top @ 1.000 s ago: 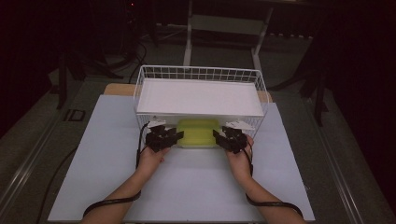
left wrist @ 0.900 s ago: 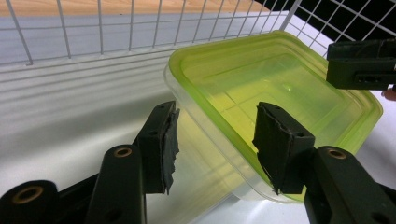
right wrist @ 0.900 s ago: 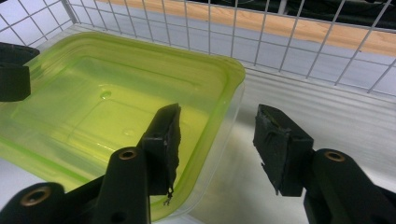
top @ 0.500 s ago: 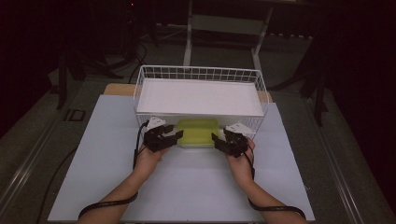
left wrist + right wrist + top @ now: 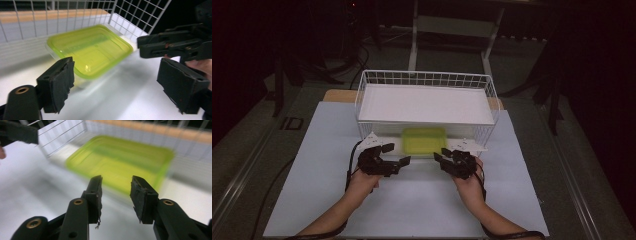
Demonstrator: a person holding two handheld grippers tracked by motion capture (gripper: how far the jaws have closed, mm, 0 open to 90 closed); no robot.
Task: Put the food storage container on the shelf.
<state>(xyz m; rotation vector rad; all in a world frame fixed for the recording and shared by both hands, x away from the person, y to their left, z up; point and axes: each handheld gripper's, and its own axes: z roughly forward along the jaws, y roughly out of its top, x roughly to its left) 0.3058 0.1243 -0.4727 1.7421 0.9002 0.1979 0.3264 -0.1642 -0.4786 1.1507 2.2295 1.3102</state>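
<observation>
**Both claws stand off a green-lidded box under a wire rack**

The white tabletop (image 5: 312,175) carries a white wire basket (image 5: 427,80) at 12 o'clock, with a white board laid across it. Beneath the board, at the near open edge, sits a clear food container with a yellow-green lid (image 5: 424,140), flat on the tabletop and partly tucked under the rack.

The person's forearms enter from 6 o'clock, hands level, palms turned inward. The left claw (image 5: 395,155) lies at 8 o'clock from the container, near its corner but apart; its jaws have just been opening and stand wide, released, with nothing between them. The right claw (image 5: 442,156) lies at 4 o'clock from the container, also clear of it; its jaws have just been closing to a narrower gap and grasp nothing.

No readable writing shows on the lid or the basket.
</observation>
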